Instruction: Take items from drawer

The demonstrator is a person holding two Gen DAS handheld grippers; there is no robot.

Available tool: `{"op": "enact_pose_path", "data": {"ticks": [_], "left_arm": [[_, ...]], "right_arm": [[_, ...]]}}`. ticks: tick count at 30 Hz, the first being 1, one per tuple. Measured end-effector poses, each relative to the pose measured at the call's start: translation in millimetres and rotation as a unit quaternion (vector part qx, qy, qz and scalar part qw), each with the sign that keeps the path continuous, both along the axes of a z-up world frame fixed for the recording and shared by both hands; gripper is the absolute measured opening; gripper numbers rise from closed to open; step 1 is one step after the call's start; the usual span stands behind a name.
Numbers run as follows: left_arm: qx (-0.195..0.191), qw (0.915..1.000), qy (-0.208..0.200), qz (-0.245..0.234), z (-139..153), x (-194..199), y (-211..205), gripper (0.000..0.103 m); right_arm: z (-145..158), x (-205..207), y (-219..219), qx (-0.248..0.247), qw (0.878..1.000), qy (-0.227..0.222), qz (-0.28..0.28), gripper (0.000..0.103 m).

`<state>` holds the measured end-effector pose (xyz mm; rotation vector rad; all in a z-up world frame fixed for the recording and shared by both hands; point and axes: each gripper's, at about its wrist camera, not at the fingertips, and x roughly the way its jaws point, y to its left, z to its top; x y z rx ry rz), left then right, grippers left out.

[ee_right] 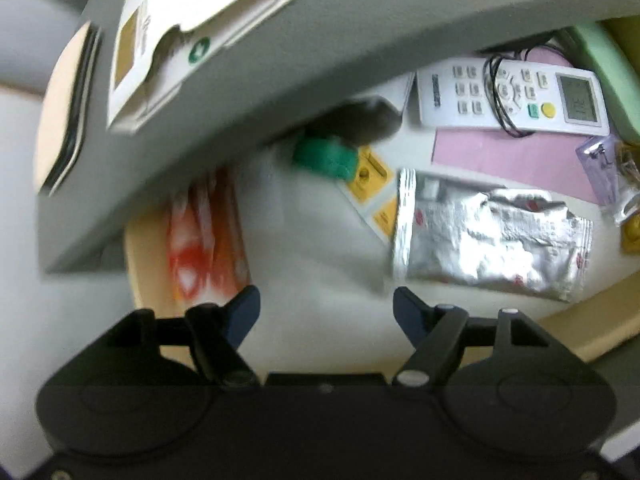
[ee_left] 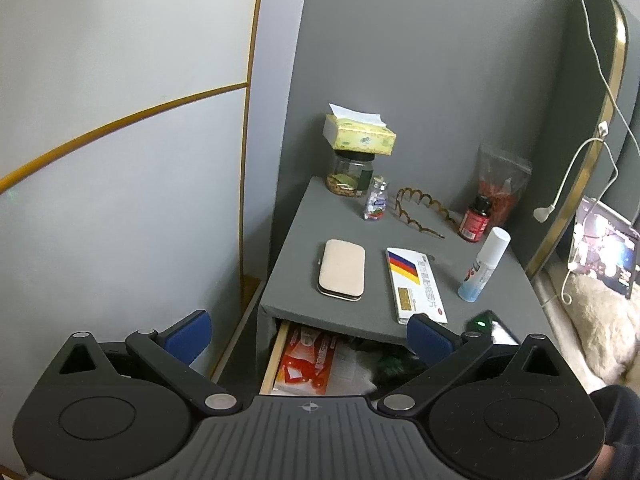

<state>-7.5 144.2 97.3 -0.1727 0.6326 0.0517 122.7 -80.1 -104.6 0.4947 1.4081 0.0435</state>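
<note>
— How far along am I with the drawer?

— Partway, I'd judge. On the table above it lie a beige clasp case and a white medicine box with black, red and yellow stripes. Inside the open drawer remain a white remote control, a crumpled foil pouch, a pink sheet, a red-and-white packet and something green, blurred, which I can't name.

— And my fingers?

— My right gripper hangs over the drawer, its fingers well apart with nothing between them. My left gripper waits wide, empty, facing the table front.

— Anything legible?

— Not really. The box carries printed characters and a red round mark; the remote's buttons and screen show, but I can't read a brand.
</note>
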Motion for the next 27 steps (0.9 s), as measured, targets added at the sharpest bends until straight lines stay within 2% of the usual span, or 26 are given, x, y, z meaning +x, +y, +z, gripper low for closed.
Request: {"op": "enact_pose_path", "data": {"ticks": [3, 8, 10, 18, 24, 27], "left_arm": [[-0.005, 1.0, -0.005, -0.001, 2, -2, -1, 0.103], [-0.011, 0.9999, -0.001, -0.009, 1, -4, -8, 0.103], [-0.01, 0.9998, 0.007, -0.017, -3, -2, -11, 0.103], [0.005, 0.9987, 0.036, -0.036, -14, 2, -25, 0.103], [0.017, 0.9982, 0.042, -0.039, -16, 1, -31, 0.103], [0.018, 0.9984, 0.037, -0.04, -15, 0, -30, 0.103]], "right_arm": [[20, -20, -12, -0.047, 0.997, -0.018, 0.056, 0.072], [33, -30, -23, -0.098, 0.989, -0.006, 0.108, 0.071], [33, -34, -22, -0.114, 0.988, -0.014, 0.106, 0.071], [37, -34, -27, -0.115, 0.988, 0.01, 0.106, 0.071], [31, -39, -28, -0.098, 0.989, 0.03, 0.11, 0.071], [29, -43, -24, -0.098, 0.985, 0.044, 0.138, 0.07]]}}
